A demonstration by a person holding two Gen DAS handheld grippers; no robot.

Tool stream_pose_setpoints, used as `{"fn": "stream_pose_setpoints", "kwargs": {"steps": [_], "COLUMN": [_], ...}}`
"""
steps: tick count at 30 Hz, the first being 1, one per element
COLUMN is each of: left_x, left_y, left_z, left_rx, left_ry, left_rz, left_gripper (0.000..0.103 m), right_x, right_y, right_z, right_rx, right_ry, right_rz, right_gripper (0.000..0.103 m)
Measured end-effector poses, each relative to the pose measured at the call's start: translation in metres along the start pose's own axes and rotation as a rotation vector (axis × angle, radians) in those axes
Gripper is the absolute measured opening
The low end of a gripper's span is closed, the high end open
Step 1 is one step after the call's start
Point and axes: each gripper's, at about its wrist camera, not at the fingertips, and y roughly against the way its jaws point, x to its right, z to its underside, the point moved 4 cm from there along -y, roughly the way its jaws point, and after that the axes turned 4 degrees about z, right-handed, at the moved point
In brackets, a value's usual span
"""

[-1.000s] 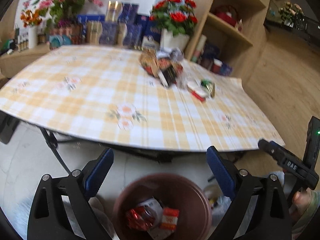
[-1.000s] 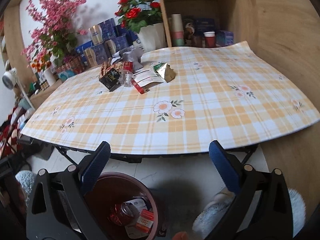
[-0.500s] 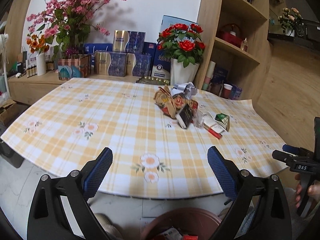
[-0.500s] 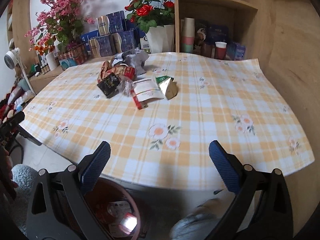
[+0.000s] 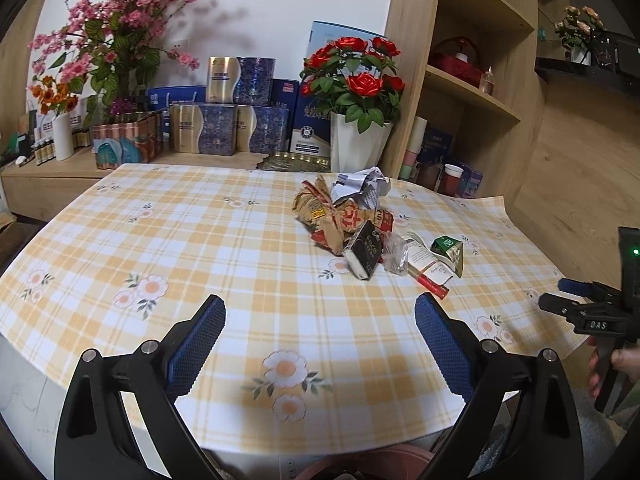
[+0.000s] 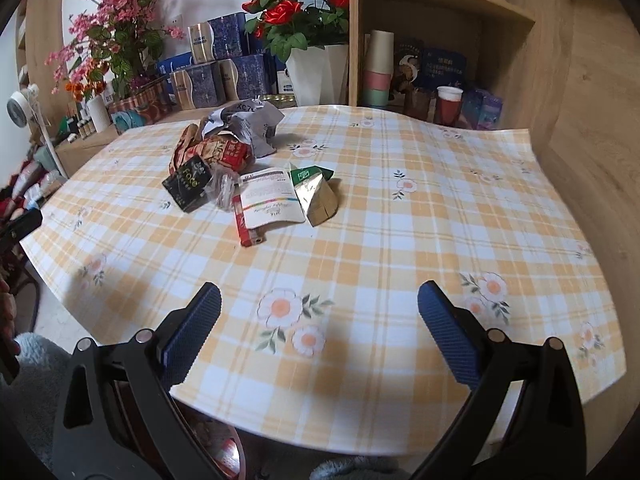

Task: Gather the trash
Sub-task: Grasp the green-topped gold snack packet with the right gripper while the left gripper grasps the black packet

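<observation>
A heap of trash lies mid-table: crumpled brown wrappers (image 5: 332,216), a crumpled grey bag (image 6: 248,124), a black box (image 5: 366,250) (image 6: 188,182), a clear wrapper (image 6: 222,188), a white pouch with a red edge (image 6: 270,200) and a green-gold carton (image 6: 316,194) (image 5: 450,250). My left gripper (image 5: 320,332) hovers open over the table's near edge, well short of the heap. Over the near side, my right gripper (image 6: 320,320) is open too, empty, and shows at the right edge of the left wrist view (image 5: 576,308). The brown bin's rim (image 5: 360,468) peeks below the table.
The table has a yellow checked cloth (image 5: 200,240) with flowers. Behind it stand a white vase of red roses (image 5: 356,136), blue-gold boxes (image 5: 224,128), pink blossoms (image 5: 120,20) and a wooden shelf (image 5: 472,80) with cups. A hand (image 5: 616,364) holds the right gripper's handle.
Both grippers have risen from above the bin on the floor to table height and moved forward over the cloth. The bin has dropped almost out of view. Both stay open.
</observation>
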Motion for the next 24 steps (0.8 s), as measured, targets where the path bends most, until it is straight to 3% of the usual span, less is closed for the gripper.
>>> {"fn": "stream_pose_setpoints", "kwargs": {"steps": [8,14,19,24], "left_x": [0.008,0.013,0.018,0.026], "left_y": [-0.028,-0.051,-0.072,-0.095], "left_z": [-0.017,-0.021,-0.019,-0.018], "left_rx": [-0.027,-0.062,-0.095,-0.129], "left_ry": [-0.002,0.015,0.016,-0.008], "left_rz": [0.033,0.050,0.064,0.081], "left_gripper": [0.093,0.093,0.093,0.090], "right_x": [0.027,0.027,0.011,0.002], "right_y": [-0.048,-0.095,-0.145,-0.172], "right_z": [-0.043,-0.074,-0.083,-0.084], "right_rx": [0.008,-0.022,-0.108,-0.167], "right_ry": [-0.052,-0.100,-0.135,-0.207], "right_rz": [-0.018,-0.086,-0.148,-0.207], "right_gripper": [0.097,0.095,0.085,0.081]}}
